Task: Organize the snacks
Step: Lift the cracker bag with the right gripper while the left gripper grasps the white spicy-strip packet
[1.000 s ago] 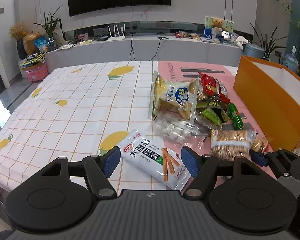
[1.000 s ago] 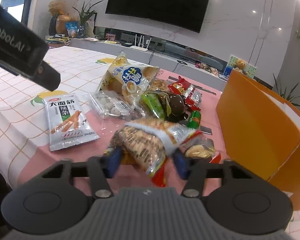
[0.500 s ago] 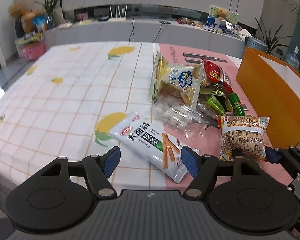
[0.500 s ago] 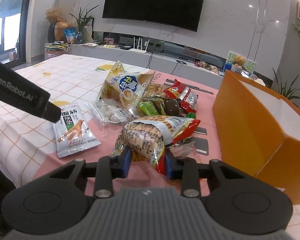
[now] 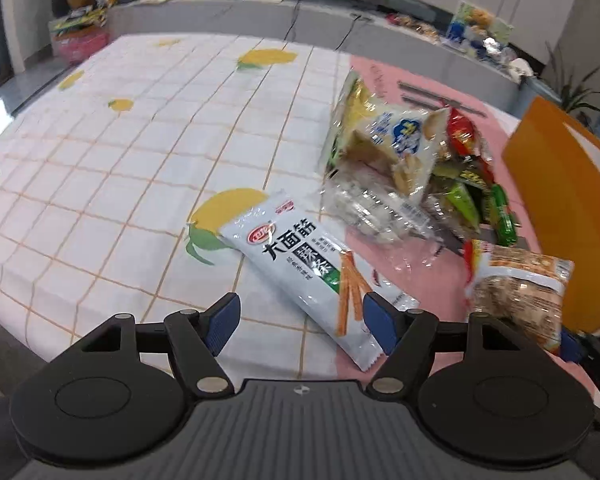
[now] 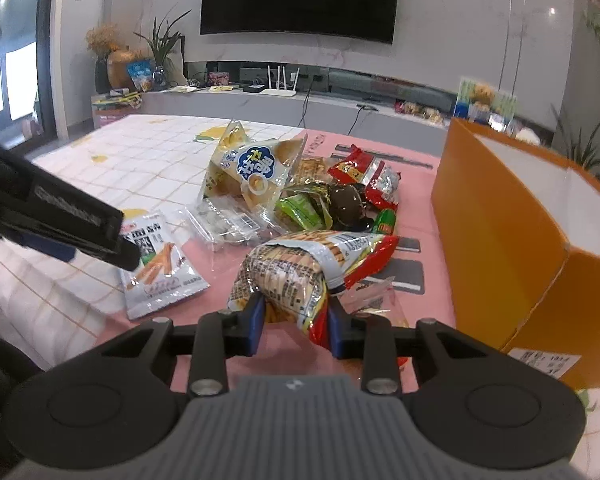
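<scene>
- While clamped between the blue pads, cracker packet (image 6: pixel 296 276) hangs from right gripper (image 6: pixel 296 326), lifted off the pink mat (image 6: pixel 220 296); jaws just drawn in tight, now pinching the packet's lower end.
- Seen in the left wrist view as well: same cracker packet (image 5: pixel 518 292), just beside the near end of the orange box (image 5: pixel 560 216).
- Left gripper (image 5: pixel 300 324) spread wide, gripping nothing, poised over the near end of the white spicy-strip packet (image 5: pixel 312 268), pads standing to either side of that end; touching or not, cannot tell.
- Spicy-strip packet (image 6: pixel 156 264) lying flat, partly on the lemon-print tablecloth (image 5: pixel 120 160), partly on the pink mat, on the far side of the snack pile from the orange box (image 6: pixel 520 220).
- Snack pile between spicy-strip packet and orange box: big puffed bag with blue cloud label (image 6: pixel 256 172) propped tilted; clear bag of pale pieces (image 6: pixel 228 220) just in front of it; green packets (image 6: pixel 304 208), a dark packet (image 6: pixel 346 200) and red packets (image 6: pixel 360 172) on the side nearer the box.
- Orange box open-topped, white inside, at the mat's edge beside the pile.
- Left gripper's black body (image 6: pixel 56 216) crossing above the spicy-strip packet in the right wrist view.
</scene>
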### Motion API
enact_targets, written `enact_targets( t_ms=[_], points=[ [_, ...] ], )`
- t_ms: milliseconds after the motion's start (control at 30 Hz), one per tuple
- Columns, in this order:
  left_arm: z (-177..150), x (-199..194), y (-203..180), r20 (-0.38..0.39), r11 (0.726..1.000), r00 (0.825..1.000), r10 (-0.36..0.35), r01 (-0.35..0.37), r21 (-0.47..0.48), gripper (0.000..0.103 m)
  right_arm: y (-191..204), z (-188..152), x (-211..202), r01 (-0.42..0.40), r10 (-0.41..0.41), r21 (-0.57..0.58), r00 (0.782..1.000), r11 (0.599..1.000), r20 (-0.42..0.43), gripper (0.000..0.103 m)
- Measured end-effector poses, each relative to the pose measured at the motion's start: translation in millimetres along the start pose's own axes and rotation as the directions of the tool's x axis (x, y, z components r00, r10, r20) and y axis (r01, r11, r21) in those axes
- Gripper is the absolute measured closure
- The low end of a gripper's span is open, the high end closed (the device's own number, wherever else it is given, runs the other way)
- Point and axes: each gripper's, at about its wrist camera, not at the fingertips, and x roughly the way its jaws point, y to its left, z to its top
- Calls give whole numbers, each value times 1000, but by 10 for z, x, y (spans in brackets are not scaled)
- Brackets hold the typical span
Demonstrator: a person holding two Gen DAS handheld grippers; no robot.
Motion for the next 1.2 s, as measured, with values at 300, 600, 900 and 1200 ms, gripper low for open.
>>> enact_targets(
  t_ms=[300,600,900,1200],
  points=[
    [190,184,-142,-65,996,998,-4,-2,-94,19,-15,39,-5,-27,27,42,1000,999,2,73],
    [324,457,-297,-51,993,997,49,-54,-107,4,-64,104,-113,-59,56,81,998,995,41,73],
    [357,426,-308,-75,990,992,99,-106,-90,35,-83,150,-211,-71,65,81,995,994,76,73],
    [284,183,-22,-55,988,995,88,-94,-124,41,-113,157,-275,-62,53,85,994,994,100,73]
  ],
)
